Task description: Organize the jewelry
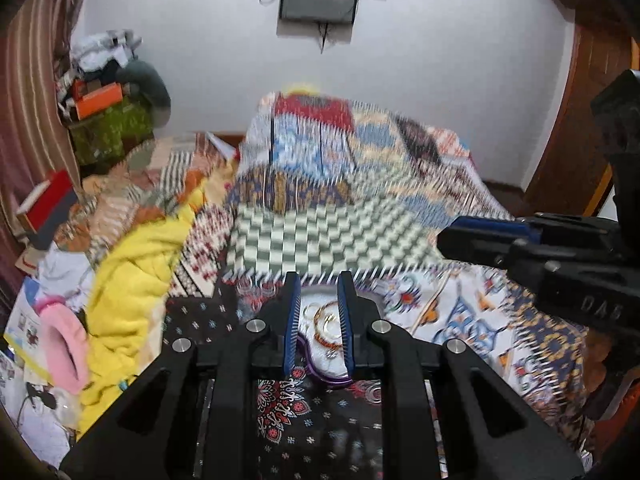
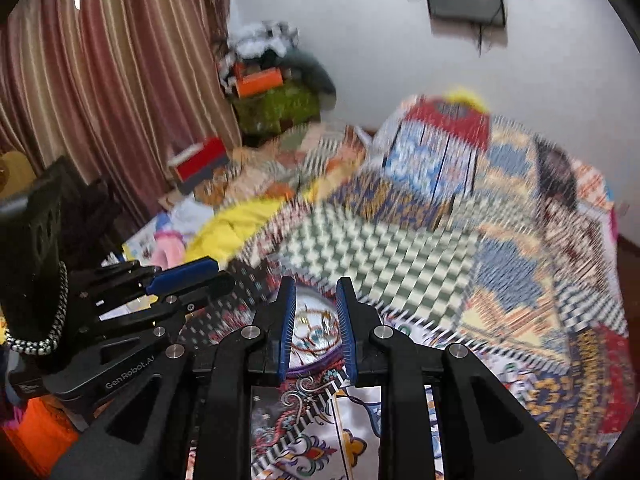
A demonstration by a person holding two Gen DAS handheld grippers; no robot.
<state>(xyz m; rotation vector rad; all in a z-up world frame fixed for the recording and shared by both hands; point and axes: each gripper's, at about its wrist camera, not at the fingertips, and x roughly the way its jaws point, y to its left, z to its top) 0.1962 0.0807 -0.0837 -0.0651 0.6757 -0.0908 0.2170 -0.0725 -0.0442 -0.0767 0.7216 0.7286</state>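
A white tray with a purple rim [image 1: 320,380] lies on the patterned bedspread, holding gold and orange bangles [image 1: 326,320] and small pieces. My left gripper [image 1: 318,320] hovers just over it, its blue pads a small gap apart with nothing clamped between them. In the right wrist view the same tray [image 2: 312,370] shows between the pads of my right gripper [image 2: 316,328], also slightly apart and empty, over a reddish beaded strand [image 2: 310,344]. The right gripper [image 1: 460,236] reaches in from the right; the left gripper [image 2: 208,276] reaches in from the left. A silver bead chain [image 2: 56,320] hangs on a black stand [image 2: 36,240].
A patchwork quilt [image 1: 340,200] covers the bed, blurred by motion. A yellow cloth [image 1: 132,280] and a pink slipper [image 1: 64,344] lie to the left, and a red box [image 1: 48,200] sits by the striped curtain [image 2: 100,80]. A wooden door [image 1: 592,120] stands on the right.
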